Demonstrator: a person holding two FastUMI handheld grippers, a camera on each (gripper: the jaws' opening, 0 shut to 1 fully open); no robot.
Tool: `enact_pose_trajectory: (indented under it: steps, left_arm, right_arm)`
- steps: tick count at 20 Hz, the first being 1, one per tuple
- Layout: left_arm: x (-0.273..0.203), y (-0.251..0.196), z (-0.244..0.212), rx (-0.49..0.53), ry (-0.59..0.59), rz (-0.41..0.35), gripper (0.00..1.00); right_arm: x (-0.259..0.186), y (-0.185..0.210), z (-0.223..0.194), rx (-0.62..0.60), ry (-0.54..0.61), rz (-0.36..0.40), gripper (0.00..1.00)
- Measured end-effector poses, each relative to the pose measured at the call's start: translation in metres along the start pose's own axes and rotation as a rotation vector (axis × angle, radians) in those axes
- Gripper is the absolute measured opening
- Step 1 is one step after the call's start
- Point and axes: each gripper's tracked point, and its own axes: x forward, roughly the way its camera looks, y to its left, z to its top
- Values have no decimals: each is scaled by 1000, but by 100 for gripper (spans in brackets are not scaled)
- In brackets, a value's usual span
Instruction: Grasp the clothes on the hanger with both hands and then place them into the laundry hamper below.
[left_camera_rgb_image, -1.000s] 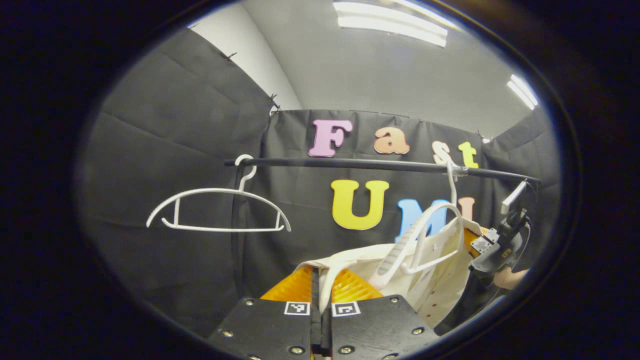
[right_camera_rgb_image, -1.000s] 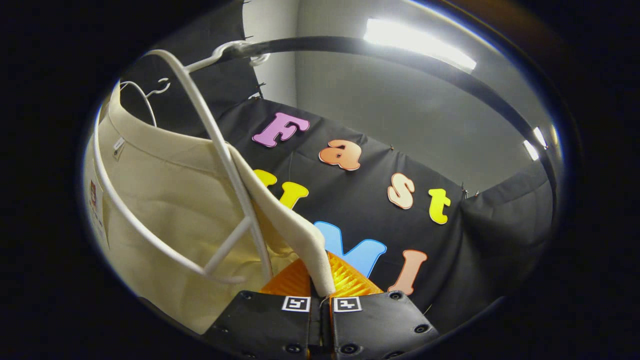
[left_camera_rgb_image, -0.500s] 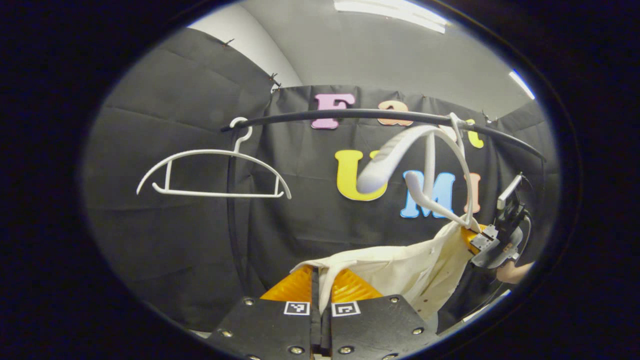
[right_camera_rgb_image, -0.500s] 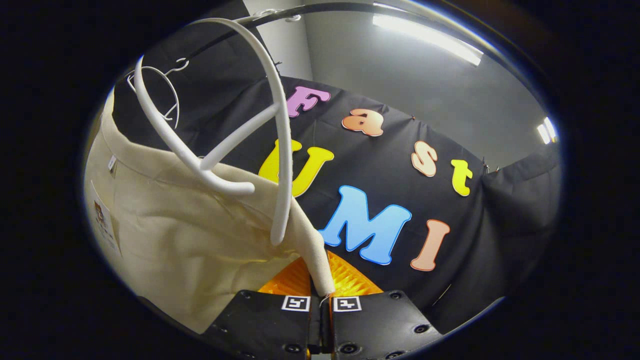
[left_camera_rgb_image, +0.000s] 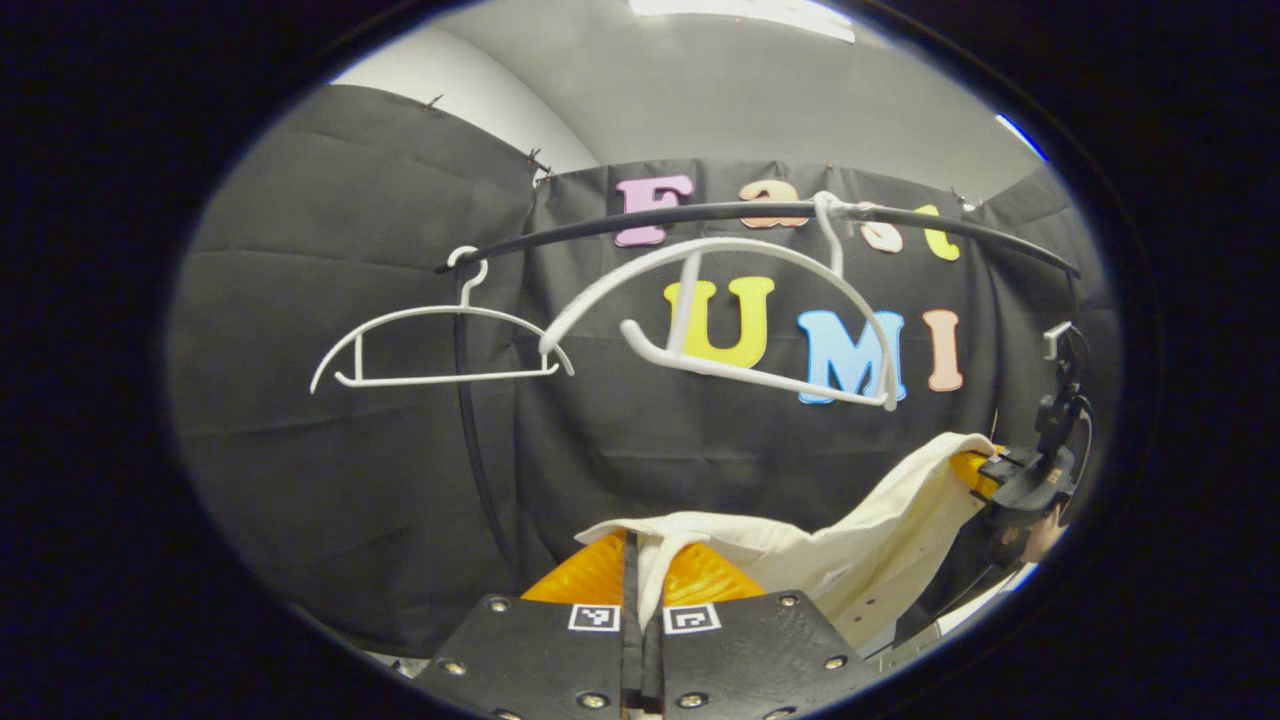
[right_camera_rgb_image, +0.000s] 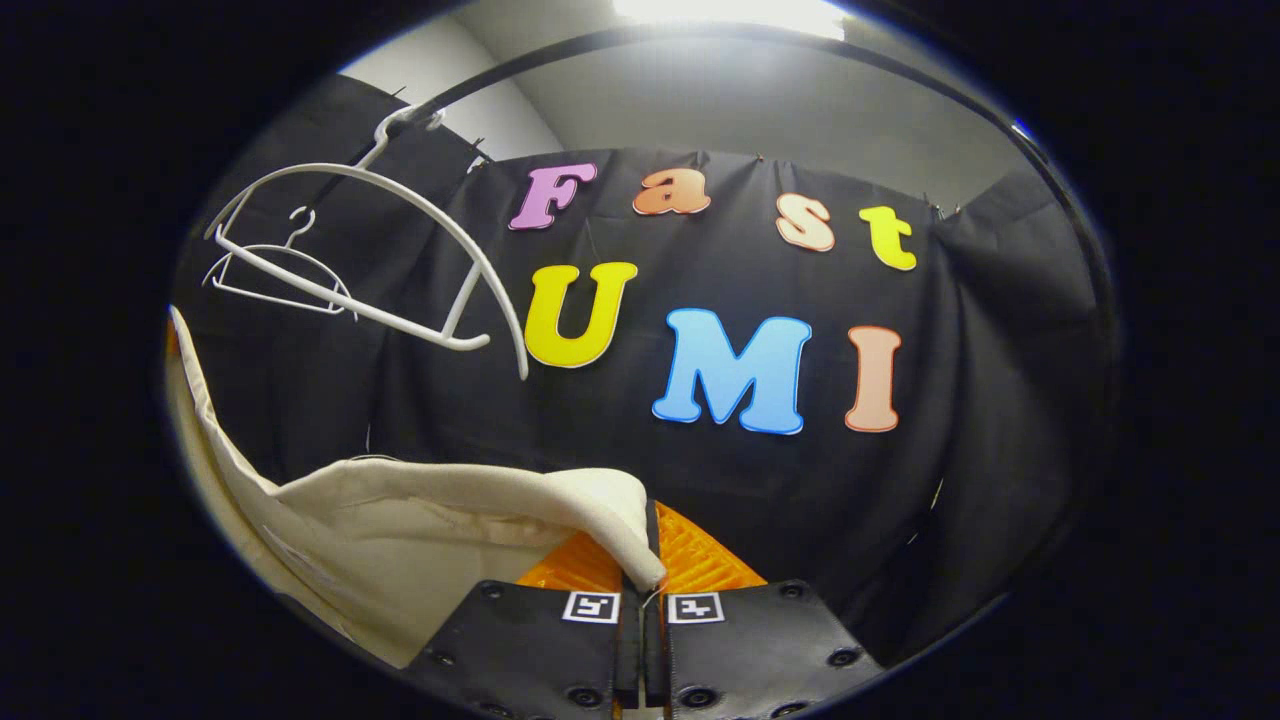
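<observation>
Your left gripper has its fingers clamped on one cream cloth garment, which spans toward 3 o'clock to your right gripper, equally clamped on it. Beyond, at 11 o'clock, two bare white plastic hangers hang on one black rail.

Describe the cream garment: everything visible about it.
The cream garment is soft, plain woven-looking cloth, off the white hanger that hangs bare on the black rail above it. It sags between the two grippers: the left gripper pinches one edge, the right gripper a rolled hem-like edge. A small tag shows on its inner side.
</observation>
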Motion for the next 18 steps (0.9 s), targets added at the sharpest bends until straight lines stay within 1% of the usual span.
enact_pose_trajectory:
  steps: [4, 5, 6, 7, 8, 9, 10, 11, 12, 15, 18]
  left_arm:
    - [-38, 0, -7, -22, 22, 39, 1]
    - [-45, 0, -15, -26, 34, 44, 1]
    - [-49, -2, -20, -30, 41, 50, 1]
    - [-51, -9, -25, -30, 45, 52, 1]
    - [-53, -16, -26, -26, 48, 50, 2]
    - [-52, -29, -25, -17, 54, 42, 2]
    - [-51, -38, -24, -6, 63, 33, 2]
    - [-43, -40, -22, 7, 69, 23, 2]
    - [-39, -41, -20, 21, 69, 10, 2]
    - [-46, -40, -26, 47, 80, -23, 2]
    - [-37, -46, -29, 61, 102, -74, 2]
  right_arm:
    - [-36, 5, -15, 17, 28, 97, 4]
    - [-42, 7, -20, 13, 39, 124, 6]
    - [-48, 7, -24, 8, 50, 143, 1]
    - [-53, 6, -27, 7, 58, 161, 4]
    - [-58, 5, -33, 8, 69, 171, 1]
    - [-62, 4, -36, 16, 79, 180, 4]
    - [-66, 5, -37, 19, 88, 189, 4]
    - [-71, 3, -39, 14, 96, 187, 1]
    - [-76, 1, -39, 14, 99, 181, 4]
    - [-94, 4, -43, 39, 136, 158, 3]
    - [-112, 13, -45, 53, 176, 131, 4]
